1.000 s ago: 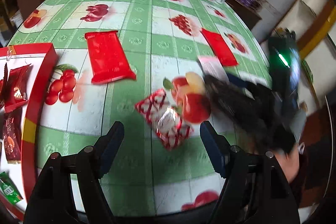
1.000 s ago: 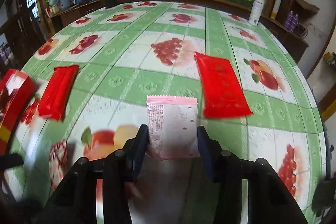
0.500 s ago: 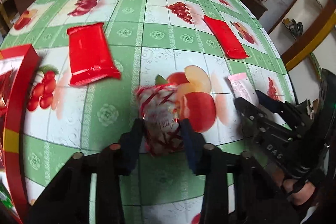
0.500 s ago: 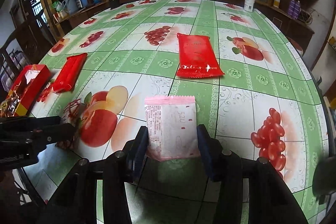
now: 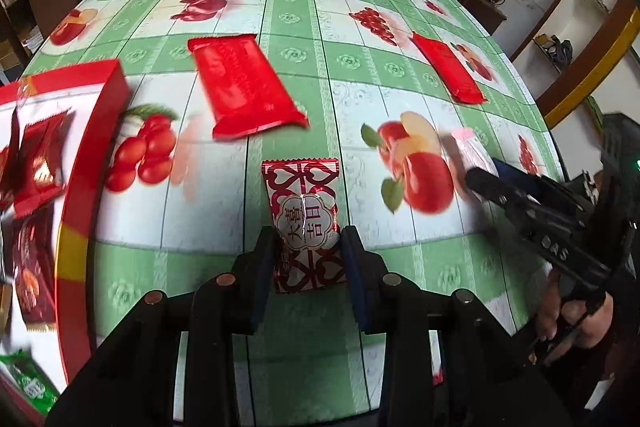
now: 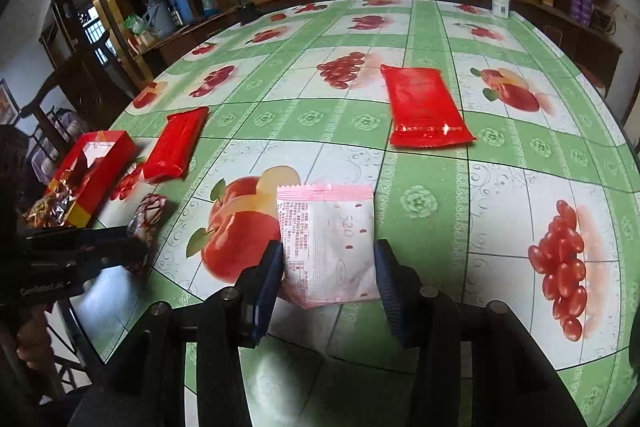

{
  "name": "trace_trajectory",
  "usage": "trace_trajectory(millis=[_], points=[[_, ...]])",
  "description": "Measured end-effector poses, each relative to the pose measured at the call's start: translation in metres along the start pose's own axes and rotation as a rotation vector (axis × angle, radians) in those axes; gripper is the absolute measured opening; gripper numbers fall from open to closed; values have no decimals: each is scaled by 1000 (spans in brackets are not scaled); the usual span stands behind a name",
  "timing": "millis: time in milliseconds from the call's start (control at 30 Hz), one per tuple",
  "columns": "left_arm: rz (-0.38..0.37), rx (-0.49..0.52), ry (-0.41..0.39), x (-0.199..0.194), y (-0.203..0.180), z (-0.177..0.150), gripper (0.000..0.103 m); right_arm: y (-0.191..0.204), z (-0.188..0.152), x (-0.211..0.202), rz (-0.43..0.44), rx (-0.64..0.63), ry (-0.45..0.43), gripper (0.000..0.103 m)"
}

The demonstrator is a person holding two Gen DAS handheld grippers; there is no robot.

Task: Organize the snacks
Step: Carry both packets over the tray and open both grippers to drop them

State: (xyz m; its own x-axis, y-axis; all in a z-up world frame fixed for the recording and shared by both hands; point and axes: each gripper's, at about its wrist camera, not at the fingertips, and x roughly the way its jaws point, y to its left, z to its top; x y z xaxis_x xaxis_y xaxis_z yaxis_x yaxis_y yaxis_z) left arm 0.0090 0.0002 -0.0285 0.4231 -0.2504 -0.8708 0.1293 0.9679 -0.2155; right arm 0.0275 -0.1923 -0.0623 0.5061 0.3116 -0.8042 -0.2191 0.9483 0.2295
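Above the fruit-print tablecloth (image 5: 304,27), the left gripper (image 5: 308,247) clamps a red-and-white patterned candy packet (image 5: 306,223); the right gripper (image 6: 326,263), jaws closing, pinches a pink-edged white sachet (image 6: 328,239); both likely go next to the red cardboard box (image 5: 100,115).

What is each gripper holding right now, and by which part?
Left gripper: red-and-white patterned candy packet, by its side edges. Right gripper, jaws closing: pink-and-white snack packet, by its side edges.

Bright, even daylight; strong fisheye bending toward dark corners. Glare patch on the desk (image 6: 280,379) at lower centre; left edge motion-blurred.
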Motion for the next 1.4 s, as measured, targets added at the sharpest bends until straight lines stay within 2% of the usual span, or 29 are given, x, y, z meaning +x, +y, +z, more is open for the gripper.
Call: trace_trajectory(millis=[267,467,833,1400], points=[[9,8,-49,-17,11,-11,31,20,3,-4,158,38,3,46],[85,9,-132,-33,20,-10,31,43,5,-10,166,4,-7,46],[196,-24,-221,-53,43,-11,31,75,12,-6,174,-50,9,46],[236,-108,-322,-92,90,-20,31,138,26,-2,199,-159,11,46]])
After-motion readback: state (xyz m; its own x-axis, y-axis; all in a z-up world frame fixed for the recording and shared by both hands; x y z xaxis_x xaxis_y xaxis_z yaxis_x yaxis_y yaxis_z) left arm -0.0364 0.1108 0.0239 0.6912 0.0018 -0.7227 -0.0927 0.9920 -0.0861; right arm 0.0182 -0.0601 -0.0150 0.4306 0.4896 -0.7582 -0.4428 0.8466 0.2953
